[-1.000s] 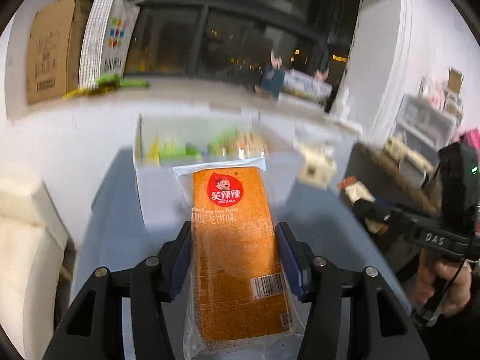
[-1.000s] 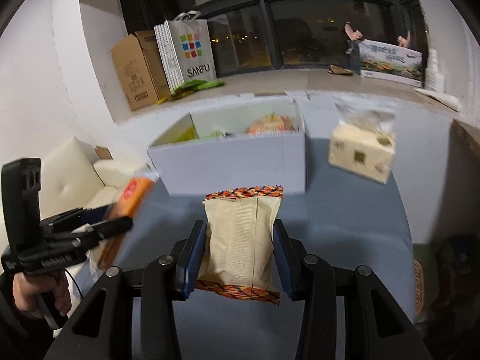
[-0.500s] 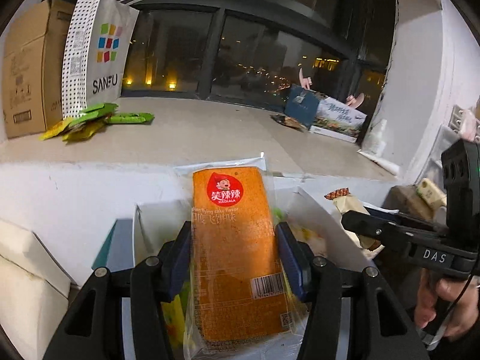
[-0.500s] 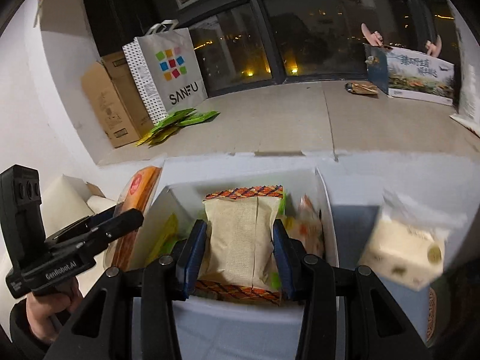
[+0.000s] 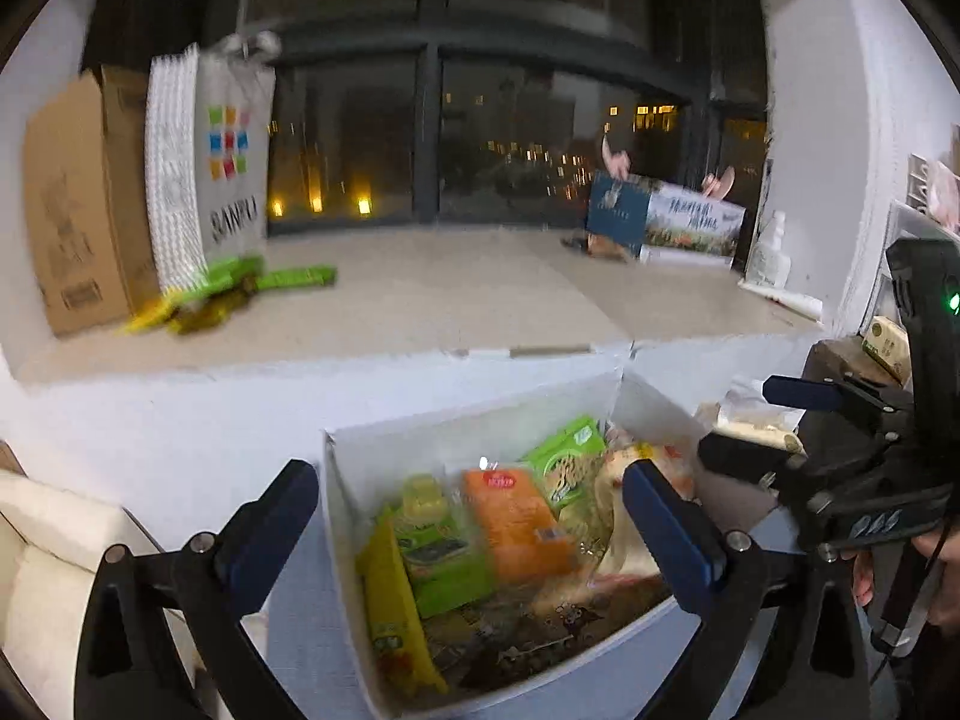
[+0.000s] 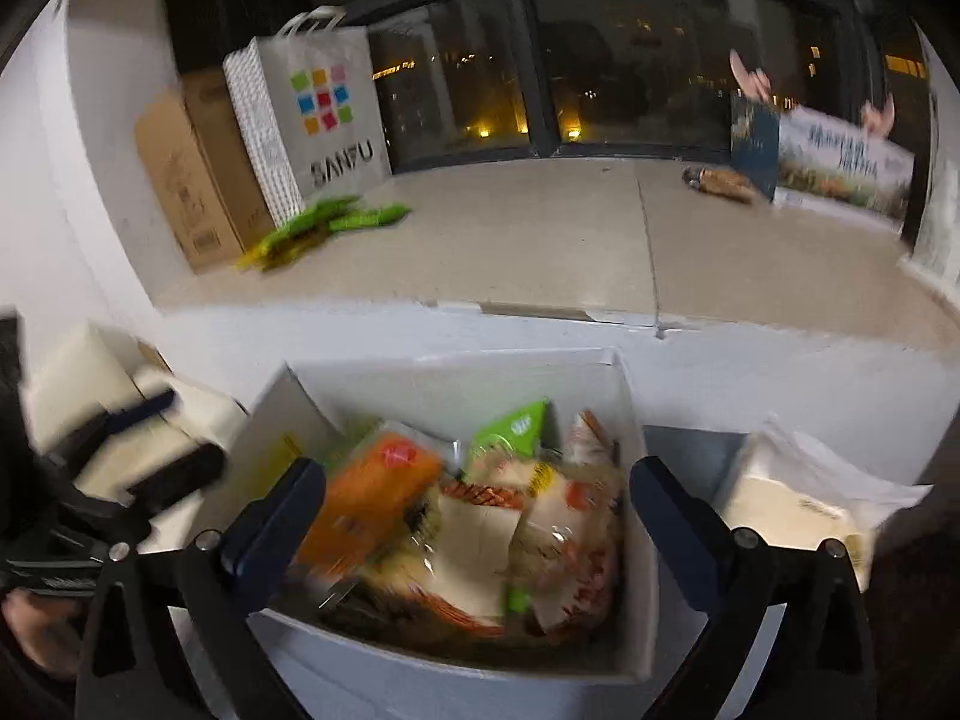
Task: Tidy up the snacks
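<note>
- Pretty far along, I'd say: the white box [image 5: 360,480] already has a pile of snacks in it, packed edge to edge as far as I can see.
- The orange cake pack [image 5: 516,522] is lying in the box among the green packets [image 5: 447,558], and the beige snack bag [image 6: 474,540] sits in there next to it.
- Left hand-held gripper [image 5: 468,516]: jaws opening, spread wide over the box, nothing between them now.
- Right hand-held gripper [image 6: 474,516]: same deal, jaws opening wide, holding nothing.
- Versus a second ago: back then the left one was clamped on the orange pack and the right one on the beige bag, both short of the box. Half a second ago they hung over it, gripping. Now both packs are dropped in.
- What's left: can't see any loose snacks on the surface here; only a tissue pack [image 6: 792,510] beside the box. The green wrappers [image 6: 324,222] on the window ledge might count, hard to say.
</note>
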Tool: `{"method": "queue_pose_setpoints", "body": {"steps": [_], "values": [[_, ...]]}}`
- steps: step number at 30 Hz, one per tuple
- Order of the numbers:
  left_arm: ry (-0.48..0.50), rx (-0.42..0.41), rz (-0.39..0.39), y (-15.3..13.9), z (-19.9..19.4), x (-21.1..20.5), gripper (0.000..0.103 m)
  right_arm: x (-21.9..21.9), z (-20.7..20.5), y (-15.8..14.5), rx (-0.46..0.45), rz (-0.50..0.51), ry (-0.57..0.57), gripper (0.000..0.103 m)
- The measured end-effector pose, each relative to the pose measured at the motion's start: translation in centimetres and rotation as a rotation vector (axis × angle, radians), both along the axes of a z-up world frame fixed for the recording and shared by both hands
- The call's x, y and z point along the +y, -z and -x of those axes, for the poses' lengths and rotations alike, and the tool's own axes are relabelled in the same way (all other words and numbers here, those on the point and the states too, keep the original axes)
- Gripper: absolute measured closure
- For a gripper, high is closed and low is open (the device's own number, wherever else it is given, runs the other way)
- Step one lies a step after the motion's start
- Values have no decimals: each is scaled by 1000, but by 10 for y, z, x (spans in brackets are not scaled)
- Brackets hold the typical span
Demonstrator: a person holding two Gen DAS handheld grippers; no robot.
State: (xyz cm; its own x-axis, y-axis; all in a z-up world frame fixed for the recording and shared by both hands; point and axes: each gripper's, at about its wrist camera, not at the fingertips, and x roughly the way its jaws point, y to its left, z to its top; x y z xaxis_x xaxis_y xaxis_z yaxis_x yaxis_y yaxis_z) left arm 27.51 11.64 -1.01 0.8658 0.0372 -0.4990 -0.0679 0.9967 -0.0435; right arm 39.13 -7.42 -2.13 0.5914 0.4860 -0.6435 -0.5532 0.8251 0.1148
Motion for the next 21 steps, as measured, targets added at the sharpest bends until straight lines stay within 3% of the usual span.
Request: {"method": "queue_pose_setpoints", "body": {"steps": [4, 9, 11, 15, 21], "values": [[-10, -101, 14, -14, 49, -10, 0, 2, 44, -12, -173, 128, 28, 0], [-13, -138, -32, -25, 106, -35, 0, -8, 107, -24, -322, 153, 19, 0], [-9, -129, -14, -28, 126, -41, 0, -17, 132, -29, -371, 137, 35, 0], [35, -122, 73, -32, 162, -47, 0, -43, 174, -44, -347, 13, -1, 0], [21, -127, 14, -34, 212, -69, 0, -72, 216, -46, -302, -36, 8, 0]]}}
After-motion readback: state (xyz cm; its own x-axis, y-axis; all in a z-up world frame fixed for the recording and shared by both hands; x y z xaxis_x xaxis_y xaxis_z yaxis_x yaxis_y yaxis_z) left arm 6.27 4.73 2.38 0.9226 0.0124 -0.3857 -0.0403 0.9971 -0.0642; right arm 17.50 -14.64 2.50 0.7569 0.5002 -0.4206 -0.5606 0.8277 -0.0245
